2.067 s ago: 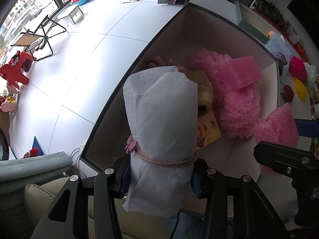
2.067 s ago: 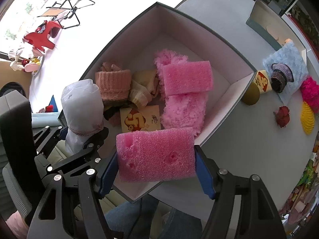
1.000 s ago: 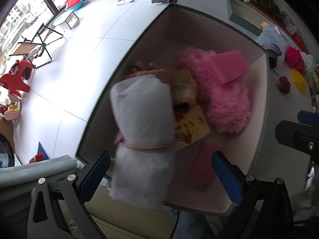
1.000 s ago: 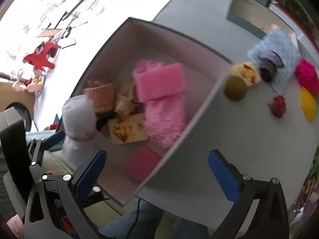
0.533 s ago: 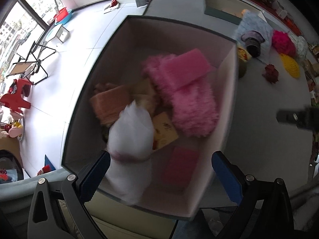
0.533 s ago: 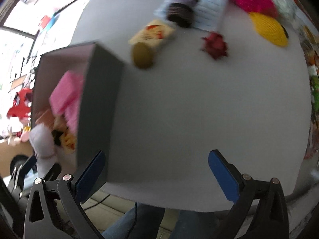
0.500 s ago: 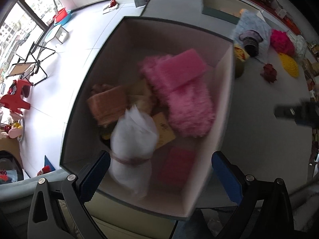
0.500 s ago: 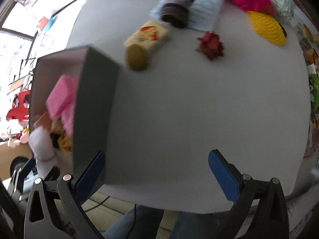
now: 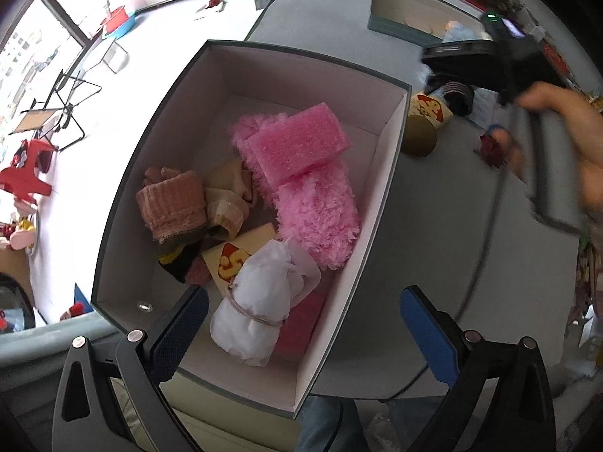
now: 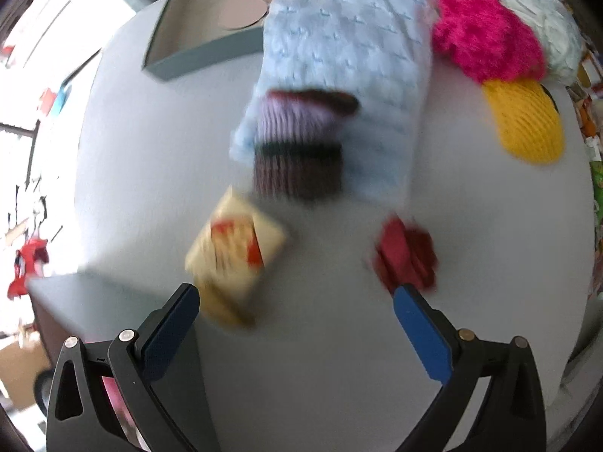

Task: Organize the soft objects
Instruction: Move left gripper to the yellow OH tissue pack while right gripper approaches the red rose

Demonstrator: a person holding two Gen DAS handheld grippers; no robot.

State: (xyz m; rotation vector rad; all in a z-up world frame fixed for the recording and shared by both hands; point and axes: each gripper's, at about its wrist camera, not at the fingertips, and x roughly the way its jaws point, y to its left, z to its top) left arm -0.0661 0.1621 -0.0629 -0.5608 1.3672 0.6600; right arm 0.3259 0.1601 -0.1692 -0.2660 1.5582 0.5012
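Note:
The grey storage box (image 9: pixel 124 196) holds a white tied cloth bundle (image 9: pixel 260 301), a pink foam block (image 9: pixel 297 143) on a fluffy pink cloth (image 9: pixel 316 207), a second pink foam piece (image 9: pixel 301 324), folded tan socks (image 9: pixel 173 203) and a yellow pouch (image 9: pixel 233 260). My left gripper (image 9: pixel 297 331) hangs open above the box's near end, holding nothing. My right gripper (image 10: pixel 294 324) is open over the table, just short of a yellow pouch (image 10: pixel 233 252) and a red flower (image 10: pixel 407 252). Beyond lie a purple-brown knit hat (image 10: pixel 297 147) on a light blue cloth (image 10: pixel 346 49).
A magenta pompom (image 10: pixel 486 37), a yellow mesh piece (image 10: pixel 524 120) and a white item (image 10: pixel 546 19) sit at the table's far right. A shallow grey lid (image 10: pixel 203 26) lies at the back. In the left wrist view a hand (image 9: pixel 565 143) holds the other gripper.
Both grippers opened: the white bundle and the pink foam dropped into the box. The right gripper then swung away over the table toward the hat, pouch and flower. The left gripper rose.

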